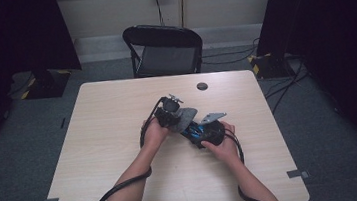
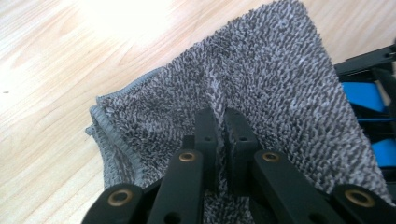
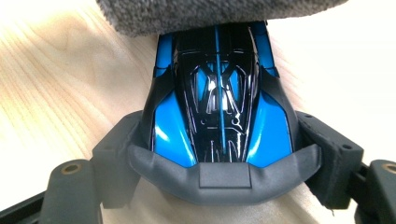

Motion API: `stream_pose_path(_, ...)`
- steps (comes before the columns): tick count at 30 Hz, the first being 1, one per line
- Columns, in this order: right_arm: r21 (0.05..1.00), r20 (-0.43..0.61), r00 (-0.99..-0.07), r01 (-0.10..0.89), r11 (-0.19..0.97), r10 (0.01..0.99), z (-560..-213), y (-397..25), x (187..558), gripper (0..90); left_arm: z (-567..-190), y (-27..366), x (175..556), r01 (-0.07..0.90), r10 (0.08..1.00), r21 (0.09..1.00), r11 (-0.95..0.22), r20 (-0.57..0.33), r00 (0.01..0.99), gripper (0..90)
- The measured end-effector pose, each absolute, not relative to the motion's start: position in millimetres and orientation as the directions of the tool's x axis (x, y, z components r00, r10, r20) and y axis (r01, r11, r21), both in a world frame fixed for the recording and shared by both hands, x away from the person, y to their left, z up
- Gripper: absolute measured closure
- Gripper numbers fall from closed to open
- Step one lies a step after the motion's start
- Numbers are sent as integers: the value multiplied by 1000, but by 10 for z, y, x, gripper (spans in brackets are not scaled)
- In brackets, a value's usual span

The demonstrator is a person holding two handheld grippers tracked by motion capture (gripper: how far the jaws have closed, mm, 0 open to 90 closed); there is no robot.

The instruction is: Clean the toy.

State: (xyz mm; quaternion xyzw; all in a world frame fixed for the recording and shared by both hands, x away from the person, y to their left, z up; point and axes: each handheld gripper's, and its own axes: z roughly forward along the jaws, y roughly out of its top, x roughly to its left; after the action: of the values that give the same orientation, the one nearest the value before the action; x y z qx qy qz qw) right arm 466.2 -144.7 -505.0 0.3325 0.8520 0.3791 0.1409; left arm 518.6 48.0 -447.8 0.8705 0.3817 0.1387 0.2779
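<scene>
A grey terry cloth (image 2: 243, 88) is pinched in a fold by my left gripper (image 2: 219, 126), whose jaws are shut on it. In the high view the cloth (image 1: 186, 115) hangs from the left gripper (image 1: 173, 112) over the front of a blue and black toy car (image 1: 201, 131). My right gripper (image 1: 205, 132) holds that car (image 3: 217, 107) by its sides, jaws closed against the body near the grey rear bumper (image 3: 224, 175). The cloth (image 3: 210, 14) covers the car's far end in the right gripper view. Both sit just above the light wooden table (image 1: 110, 138).
A small dark round disc (image 1: 202, 86) lies near the table's far edge. A black folding chair (image 1: 163, 49) stands behind the table. Cables (image 1: 116, 192) trail from both grippers toward the near edge. Grey tape marks (image 1: 295, 173) sit at the near corners.
</scene>
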Motion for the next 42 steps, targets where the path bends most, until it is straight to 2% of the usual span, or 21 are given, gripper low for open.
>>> stream_pose_path(8, 740, 12, -739, 460, 491, 673, -5050, -1448, 4662, 242, -4494, 531, 5276, 593, 747, 580, -558, 40, 664, 855)
stream_pose_path(22, 740, 12, -739, 460, 492, 673, -5050, -1447, 4662, 242, -4570, 840, 5465, 661, 809, 556, -504, 36, 586, 856)
stream_pose_path(28, 739, 12, -739, 460, 491, 674, -5050, -1447, 4661, 242, -4453, 998, 5399, 661, 825, 592, -461, 11, 565, 856)
stream_pose_path(35, 740, 12, -739, 460, 491, 674, -5050, -1447, 4662, 242, -4133, 867, 5130, 573, 757, 649, -500, 7, 653, 856)
stream_pose_path(42, 739, 13, -738, 461, 491, 674, -5049, -1447, 4661, 242, -4122, 477, 4833, 474, 650, 641, -603, 50, 759, 855)
